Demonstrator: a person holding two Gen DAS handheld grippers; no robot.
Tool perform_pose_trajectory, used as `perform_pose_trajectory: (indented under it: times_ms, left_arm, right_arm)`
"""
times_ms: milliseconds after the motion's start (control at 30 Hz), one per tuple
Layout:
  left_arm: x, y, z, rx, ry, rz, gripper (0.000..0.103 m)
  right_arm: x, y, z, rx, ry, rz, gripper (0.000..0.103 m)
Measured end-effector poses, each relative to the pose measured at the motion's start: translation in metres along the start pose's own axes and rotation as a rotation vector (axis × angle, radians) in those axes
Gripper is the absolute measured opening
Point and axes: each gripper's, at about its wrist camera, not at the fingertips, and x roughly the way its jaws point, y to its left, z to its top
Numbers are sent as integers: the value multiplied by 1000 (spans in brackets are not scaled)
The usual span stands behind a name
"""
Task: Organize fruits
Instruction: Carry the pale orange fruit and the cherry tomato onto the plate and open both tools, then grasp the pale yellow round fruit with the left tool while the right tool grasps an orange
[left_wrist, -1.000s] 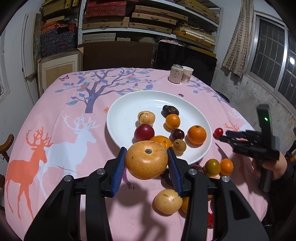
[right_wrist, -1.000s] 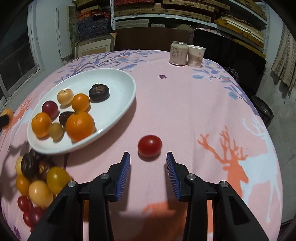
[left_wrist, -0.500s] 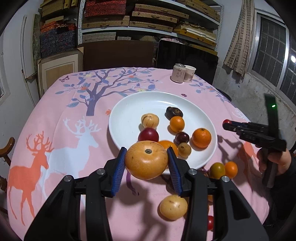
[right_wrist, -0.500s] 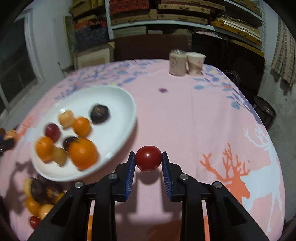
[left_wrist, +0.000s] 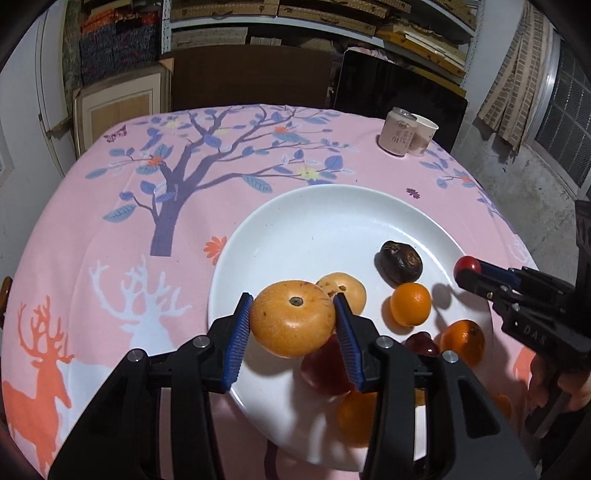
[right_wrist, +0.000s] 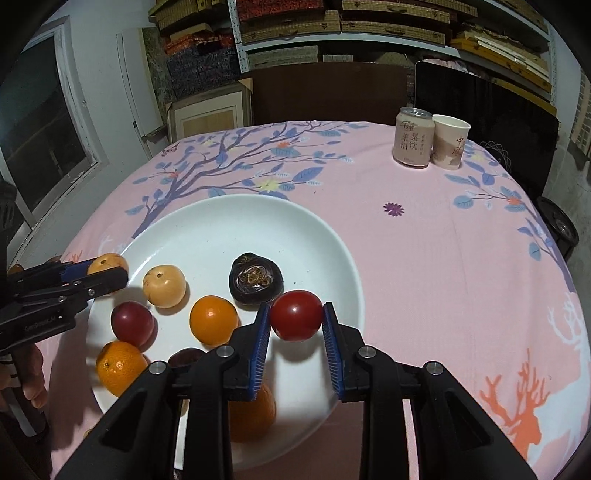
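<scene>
My left gripper (left_wrist: 292, 323) is shut on a large yellow-orange fruit (left_wrist: 291, 323) and holds it above the near left part of the white plate (left_wrist: 295, 221). My right gripper (right_wrist: 295, 320) is shut on a small red tomato (right_wrist: 295, 319) and holds it over the plate's right rim (right_wrist: 347, 254). On the plate lie a dark wrinkled fruit (right_wrist: 256, 282), a pale yellow fruit (right_wrist: 164, 286), a dark red plum (right_wrist: 132, 323) and several oranges, one in the middle (right_wrist: 213, 319). The right gripper also shows in the left wrist view (left_wrist: 467, 269), the left gripper in the right wrist view (right_wrist: 107, 273).
A drink can (right_wrist: 413, 136) and a paper cup (right_wrist: 450, 142) stand at the far right of the pink tablecloth (right_wrist: 443, 240). Chairs and shelves stand behind the table. More fruit lies near the table's front edge, mostly hidden by the grippers.
Both grippers have moved forward over the plate with their fruits. The right gripper closed on the red tomato a second ago and lifted it off the cloth.
</scene>
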Motion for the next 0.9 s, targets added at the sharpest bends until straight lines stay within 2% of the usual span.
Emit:
perform_pose_trajectory:
  times_ms: [67, 100, 133, 200, 400, 467, 500, 633, 700, 800, 833, 900]
  left_arm:
    - [3, 3, -1, -18, 8, -15, 47]
    - [1, 3, -3, -29, 0, -21, 56]
    - [-3, 4, -5, -35, -15, -16, 61]
    - [-15, 3, -7, -36, -52, -20, 71]
    - [-57, -5, -29, -21, -102, -52, 72]
    - [-73, -11, -48, 22, -114, -53, 74]
    - [-80, -13, -58, 41, -116, -54, 78]
    - [-102, -25, -109, 131, -99, -71, 79]
    - [-105, -30, -130, 176, -78, -52, 79]
    - [-99, -38, -158, 212, -23, 18, 78]
    - [-96, -40, -164, 217, -8, 30, 78]
    - [-92, -45, -171, 235, 1, 38, 73]
  right_arm:
    - [-4, 2, -1, -11, -8, 17, 30]
    - [-8, 4, -3, -16, -19, 13, 32]
    - [-13, 4, -3, -17, -33, 11, 36]
    - [-24, 5, -5, -15, -56, 22, 38]
    - [-65, 2, -28, 22, -102, 57, 40]
    - [-80, -4, -46, 50, -119, 81, 47]
    - [-86, -9, -56, 73, -126, 95, 48]
    - [-99, -30, -97, 186, -128, 133, 51]
    - [-98, -37, -112, 218, -127, 136, 51]
    - [-89, -41, -129, 242, -110, 145, 51]
    - [-85, -44, -131, 261, -89, 165, 50]
    - [-85, -53, -135, 316, -108, 218, 51]
